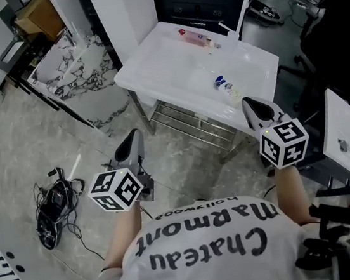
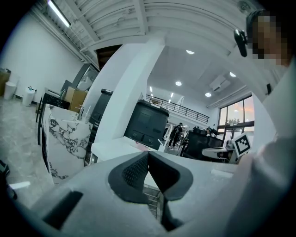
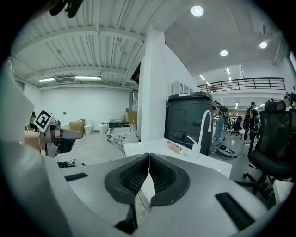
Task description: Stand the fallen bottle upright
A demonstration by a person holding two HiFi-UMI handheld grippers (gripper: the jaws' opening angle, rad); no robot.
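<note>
**Where things lie around me**

The table (image 1: 152, 62) stands ahead of me. On its far side lies the bottle (image 1: 194, 36), left of the tap (image 1: 244, 5). My left gripper (image 1: 132, 137) is short of the table, over the floor. My right gripper (image 1: 251, 103) is by the near right edge. A cable bundle (image 1: 53, 210) lies on the floor to my left.

Large print: we read "Chateau Marmont" in dark letters on the person's white shirt (image 1: 208, 244), upside down in the head view
Small print: we read "hollywood" just above it in that view
</note>
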